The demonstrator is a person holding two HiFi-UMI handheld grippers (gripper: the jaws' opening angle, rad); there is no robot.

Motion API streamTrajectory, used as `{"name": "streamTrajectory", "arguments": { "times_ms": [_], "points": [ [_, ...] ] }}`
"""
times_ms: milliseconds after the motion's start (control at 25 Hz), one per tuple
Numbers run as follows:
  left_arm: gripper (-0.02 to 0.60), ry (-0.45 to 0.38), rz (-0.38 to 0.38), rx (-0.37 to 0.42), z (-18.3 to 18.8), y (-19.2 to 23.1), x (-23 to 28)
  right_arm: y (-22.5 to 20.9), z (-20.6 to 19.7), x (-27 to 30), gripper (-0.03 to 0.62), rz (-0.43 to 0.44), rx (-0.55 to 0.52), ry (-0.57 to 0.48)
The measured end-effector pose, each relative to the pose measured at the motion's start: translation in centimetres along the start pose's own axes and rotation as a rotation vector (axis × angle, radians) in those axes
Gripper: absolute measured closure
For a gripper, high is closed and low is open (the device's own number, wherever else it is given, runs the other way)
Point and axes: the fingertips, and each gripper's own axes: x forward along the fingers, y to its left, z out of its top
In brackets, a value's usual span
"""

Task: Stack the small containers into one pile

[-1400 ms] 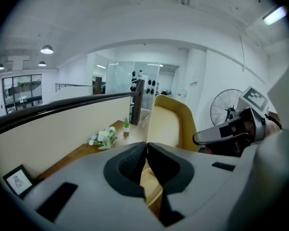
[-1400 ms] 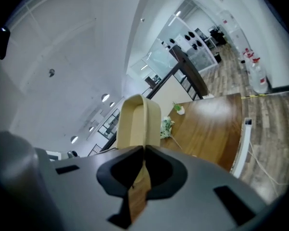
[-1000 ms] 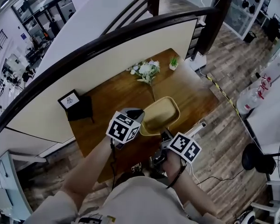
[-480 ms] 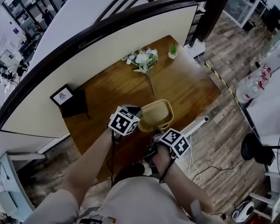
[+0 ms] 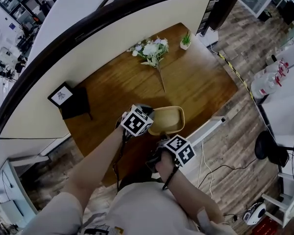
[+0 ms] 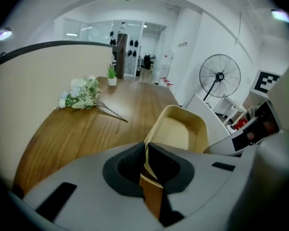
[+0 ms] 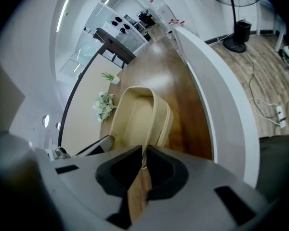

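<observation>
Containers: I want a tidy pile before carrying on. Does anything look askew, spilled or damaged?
Nothing stands out. The containers look nested, rims even, near the table's front edge; no spill or damage shows. The flowers lie flat, apart from them.

Counts:
- beige containers [image 7: 140, 114]: reads as 2 nested in one pile, going by the doubled rim lines. They sit too tight to rule out a third.
- wooden table [image 5: 122, 87]: 1
- flower bunch [image 5: 149, 50]: 1, white blooms
- small potted plant [image 5: 186, 40]: 1
- framed sign [image 5: 60, 95]: 1, on 1 black stand [image 5: 77, 109]
- curved partition [image 5: 88, 58] with dark top rail: 1
- pedestal fan [image 6: 220, 76]: 1
- power strip [image 7: 279, 113] on the floor: 1
- forearms in shot: 2, left forearm [image 5: 99, 163] and right forearm [image 5: 187, 190]
</observation>
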Motion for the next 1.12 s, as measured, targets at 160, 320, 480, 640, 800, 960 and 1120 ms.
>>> {"name": "streamTrajectory", "arguments": {
  "times_ms": [160,320,480,640,800,960,1120],
  "points": [
    [0.558,0.01,0.004,0.008,-0.2,0.3,1.3,-0.8,-0.4,1.0,0.566,-0.021,0.018,0.016],
    [0.549,0.019,0.018,-0.015,-0.8,0.6,1.9,-1.4,-0.6,2.0,0.568,-0.031,0.047,0.035],
    [0.548,0.022,0.02,-0.016,-0.9,0.6,2.0,-1.1,-0.4,1.6,0.541,-0.047,-0.03,0.044],
    [0.555,0.058,0.008,0.035,-1.3,0.6,1.6,-1.0,1.4,-0.2,0.426,-0.087,-0.184,-0.017],
    [0.558,0.091,-0.008,0.084,-1.7,0.6,1.3,-1.2,4.7,-1.7,0.437,-0.112,-0.21,-0.103],
    [0.558,0.078,0.005,0.08,-1.7,0.7,1.3,-1.2,7.9,-1.2,0.439,-0.139,-0.323,-0.135],
    [0.542,0.067,0.049,0.053,-1.8,1.2,1.5,-1.2,9.4,0.3,0.453,-0.152,-0.391,-0.11]
  ]
}}
